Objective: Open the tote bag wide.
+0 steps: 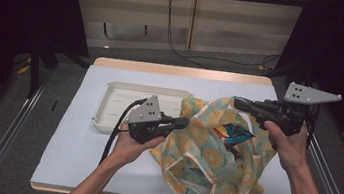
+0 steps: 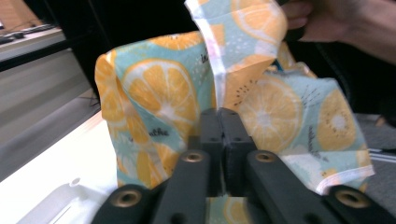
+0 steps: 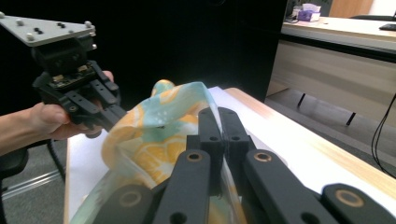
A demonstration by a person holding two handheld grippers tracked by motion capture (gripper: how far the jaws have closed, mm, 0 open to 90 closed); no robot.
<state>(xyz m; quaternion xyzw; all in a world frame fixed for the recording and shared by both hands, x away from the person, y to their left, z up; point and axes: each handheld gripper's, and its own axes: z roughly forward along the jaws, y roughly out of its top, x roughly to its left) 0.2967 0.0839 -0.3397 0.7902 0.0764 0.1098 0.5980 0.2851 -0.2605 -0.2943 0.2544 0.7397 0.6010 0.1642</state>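
Note:
A fabric bag [image 1: 202, 156] printed with orange slices on pale blue lies open on the white-covered table [image 1: 66, 154]. A blue and orange snack packet [image 1: 231, 134] sits inside its mouth. My left gripper [image 1: 185, 123] is shut on the bag's left rim. In the left gripper view its jaws [image 2: 221, 116] meet with the cloth [image 2: 159, 93] right at them. My right gripper [image 1: 236, 103] is shut on the raised right rim. In the right gripper view the cloth [image 3: 154, 135] runs under its closed jaws [image 3: 218, 116].
A white rectangular tray [image 1: 119, 100] rests behind the left hand, towards the table's far left. Black cables trail from both grippers. Metal rails run along both sides of the table. A dark curtain hangs at the left and right.

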